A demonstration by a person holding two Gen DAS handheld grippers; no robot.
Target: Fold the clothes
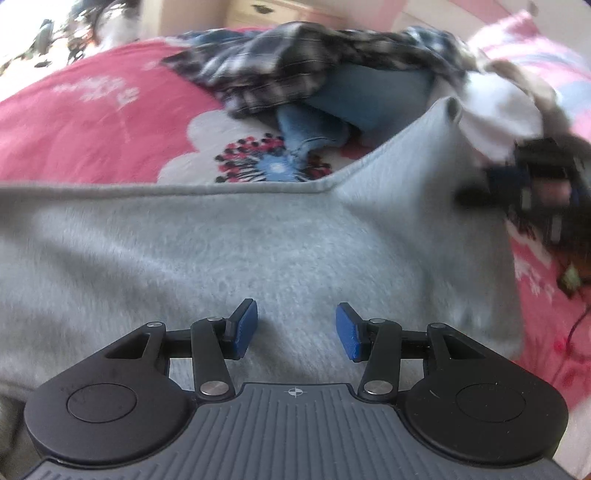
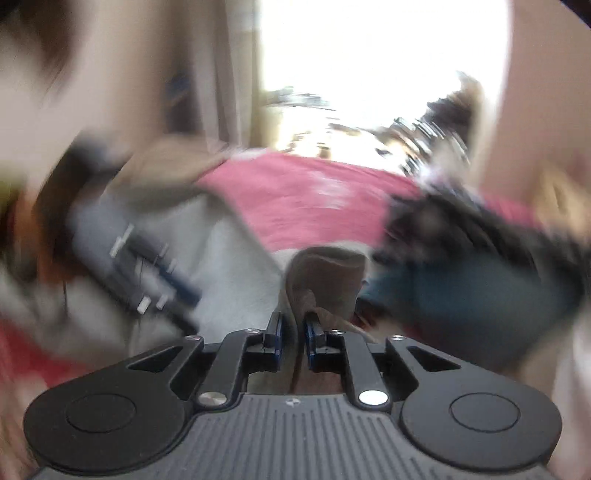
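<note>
A light grey fleece garment (image 1: 236, 251) lies spread on the pink bed. My left gripper (image 1: 295, 326) is open and empty, just above the grey fabric, blue pads (image 1: 246, 326) apart. My right gripper (image 2: 293, 336) is shut on a fold of the grey garment (image 2: 325, 280), which rises between its fingers. In the left wrist view the right gripper (image 1: 532, 184) shows blurred at the garment's lifted right corner. In the right wrist view the left gripper (image 2: 147, 273) shows blurred at left over the grey cloth (image 2: 236, 266).
A pile of clothes lies at the far side of the bed: a plaid shirt (image 1: 280, 62), blue jeans (image 1: 332, 114) and a white piece (image 1: 495, 110). The pink floral bedspread (image 1: 92, 122) lies under everything. A bright window (image 2: 369, 55) and a wooden drawer unit (image 1: 273, 11) stand beyond.
</note>
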